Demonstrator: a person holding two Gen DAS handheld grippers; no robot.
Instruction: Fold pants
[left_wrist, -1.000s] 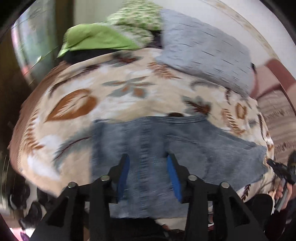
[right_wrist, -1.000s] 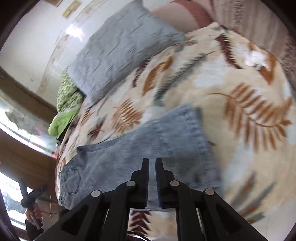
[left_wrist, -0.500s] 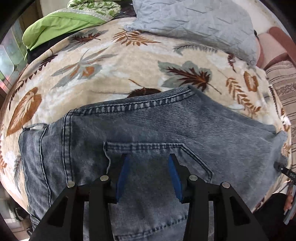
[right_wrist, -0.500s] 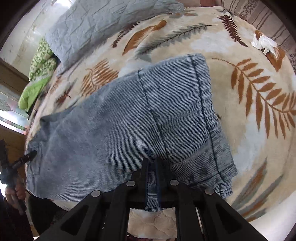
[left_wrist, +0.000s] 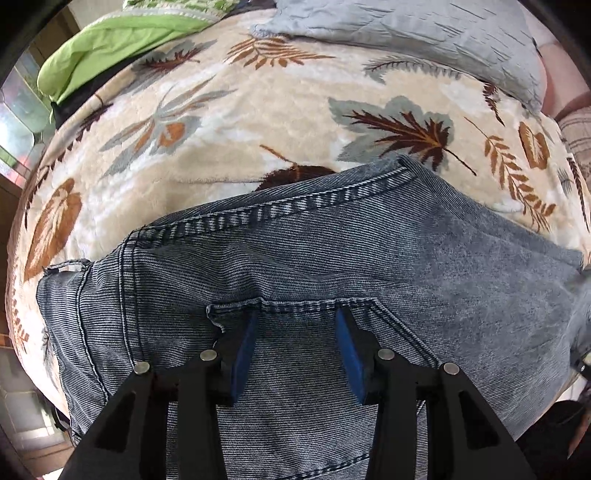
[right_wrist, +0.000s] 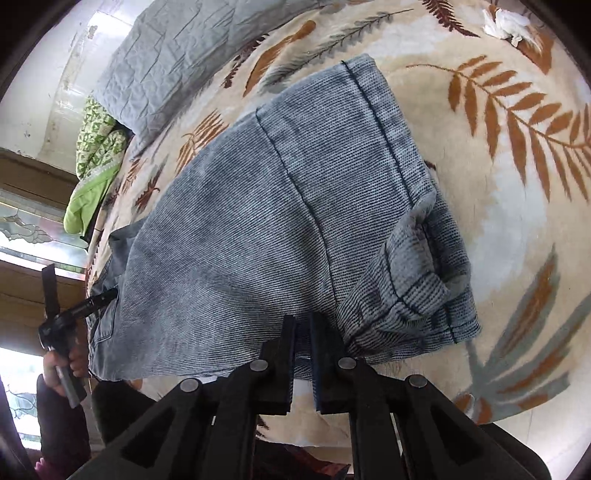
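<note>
Blue-grey jeans (left_wrist: 332, 258) lie folded lengthwise, leg on leg, across a leaf-print blanket (left_wrist: 221, 129). My left gripper (left_wrist: 295, 325) points steeply down over the seat. Its blue pads stand apart, open, astride the top edge of the back pocket (left_wrist: 303, 369). In the right wrist view the legs (right_wrist: 258, 221) run to the stacked hems (right_wrist: 424, 277). My right gripper (right_wrist: 303, 325) is shut, with its tips at the near edge of the leg beside the hems. Whether cloth sits between them I cannot tell. The left gripper (right_wrist: 74, 310) shows far left, held by a hand (right_wrist: 62, 369).
A grey quilted pillow (left_wrist: 424, 37) lies at the head of the bed, with green bedding (left_wrist: 110, 44) beside it. A crumpled white tissue (right_wrist: 506, 22) sits on the blanket beyond the hems. The bed's near edge runs just under the right gripper.
Both grippers have come down close to the jeans: the left onto the seat and back pocket, the right to the near edge by the hems. Neither jaw gap has changed.
</note>
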